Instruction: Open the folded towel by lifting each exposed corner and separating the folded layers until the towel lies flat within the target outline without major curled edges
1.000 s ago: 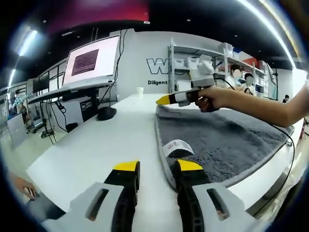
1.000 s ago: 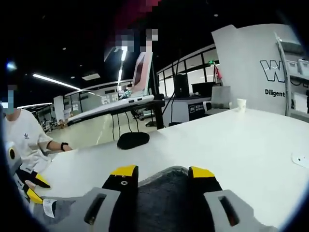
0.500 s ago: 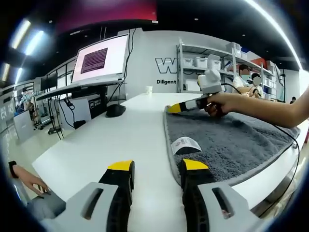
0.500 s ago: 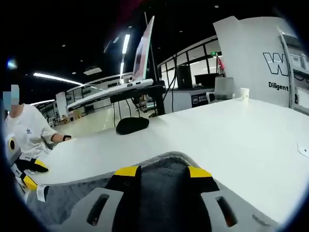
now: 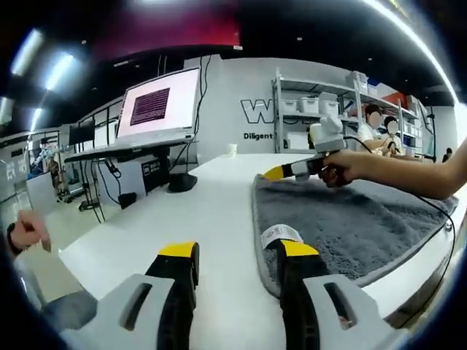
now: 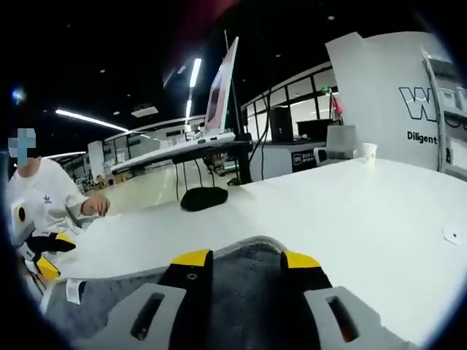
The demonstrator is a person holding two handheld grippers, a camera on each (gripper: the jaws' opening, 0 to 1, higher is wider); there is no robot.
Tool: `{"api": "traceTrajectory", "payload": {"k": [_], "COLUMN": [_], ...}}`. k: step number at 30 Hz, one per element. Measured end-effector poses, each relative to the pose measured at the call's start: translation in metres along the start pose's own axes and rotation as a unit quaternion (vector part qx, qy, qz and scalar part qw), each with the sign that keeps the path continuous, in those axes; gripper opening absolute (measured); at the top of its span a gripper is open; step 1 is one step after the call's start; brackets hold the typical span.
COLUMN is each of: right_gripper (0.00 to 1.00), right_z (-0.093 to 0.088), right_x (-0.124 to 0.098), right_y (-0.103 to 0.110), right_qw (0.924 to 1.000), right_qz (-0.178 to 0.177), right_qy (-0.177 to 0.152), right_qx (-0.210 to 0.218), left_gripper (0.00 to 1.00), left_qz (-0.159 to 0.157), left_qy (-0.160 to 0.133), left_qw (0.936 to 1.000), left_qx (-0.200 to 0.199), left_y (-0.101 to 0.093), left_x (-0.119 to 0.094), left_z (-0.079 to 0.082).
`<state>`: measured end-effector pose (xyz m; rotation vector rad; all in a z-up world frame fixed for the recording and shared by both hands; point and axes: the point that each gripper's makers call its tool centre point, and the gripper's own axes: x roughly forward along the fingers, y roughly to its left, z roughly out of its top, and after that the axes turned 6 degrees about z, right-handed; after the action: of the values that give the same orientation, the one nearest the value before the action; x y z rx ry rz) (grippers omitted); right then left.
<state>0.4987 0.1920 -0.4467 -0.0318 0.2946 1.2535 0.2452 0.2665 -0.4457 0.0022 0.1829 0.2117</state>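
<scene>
The grey towel (image 5: 350,219) lies spread on the white table (image 5: 211,211), with a white label (image 5: 280,235) at its near edge. My left gripper (image 5: 238,254) is open at the near corner, one jaw over the towel edge and the other over bare table. The right gripper (image 5: 290,170), held by a hand, rests at the towel's far corner. In the right gripper view, my right gripper (image 6: 246,259) has its jaws apart, with the towel corner (image 6: 241,281) lying between them. The left gripper (image 6: 44,257) and the label (image 6: 73,290) sit at the far left.
A laptop (image 5: 157,109) stands on a raised stand beyond the table, with a black mouse (image 5: 182,182) and a paper cup (image 5: 231,149) on the tabletop. Shelves (image 5: 321,109) line the back wall. A person in a white shirt (image 6: 44,204) is beside the left gripper.
The towel corner that bulged up between the right jaws now lies lower and flatter on the table. Both cameras shifted slightly. A hand at the left rose.
</scene>
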Motion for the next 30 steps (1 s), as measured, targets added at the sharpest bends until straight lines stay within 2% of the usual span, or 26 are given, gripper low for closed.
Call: {"api": "traceTrajectory", "payload": {"k": [3, 9, 13, 18, 21, 24, 30], "right_gripper": [0.36, 0.39, 0.40, 0.41, 0.43, 0.43, 0.45], "right_z": [0.010, 0.017, 0.017, 0.018, 0.021, 0.027, 0.022], "right_x": [-0.012, -0.039, -0.058, -0.093, -0.105, -0.128, -0.155], "right_y": [-0.002, -0.003, -0.003, -0.003, -0.005, -0.007, -0.003], "right_qw": [0.9996, 0.9991, 0.9988, 0.9979, 0.9974, 0.9956, 0.9946], "right_qz": [-0.004, -0.011, -0.018, -0.034, -0.042, -0.059, -0.068], "right_qy": [-0.006, -0.013, -0.016, -0.021, -0.024, -0.035, -0.034], "right_qx": [-0.026, -0.038, -0.042, -0.051, -0.054, -0.063, -0.071], "left_gripper": [0.46, 0.49, 0.51, 0.54, 0.55, 0.57, 0.59], "left_qz": [-0.003, -0.031, -0.046, -0.077, -0.087, -0.103, -0.122], "left_qy": [-0.004, -0.024, -0.032, -0.046, -0.051, -0.055, -0.064], "left_qw": [1.0000, 0.9991, 0.9984, 0.9960, 0.9949, 0.9931, 0.9904], "left_qx": [-0.004, -0.013, -0.007, -0.003, -0.001, 0.002, -0.003], "left_y": [-0.003, -0.024, -0.037, -0.059, -0.066, -0.075, -0.089], "left_x": [-0.002, -0.007, -0.009, -0.010, -0.009, -0.007, -0.004], "left_z": [0.005, 0.016, 0.021, 0.030, 0.033, 0.036, 0.041]}}
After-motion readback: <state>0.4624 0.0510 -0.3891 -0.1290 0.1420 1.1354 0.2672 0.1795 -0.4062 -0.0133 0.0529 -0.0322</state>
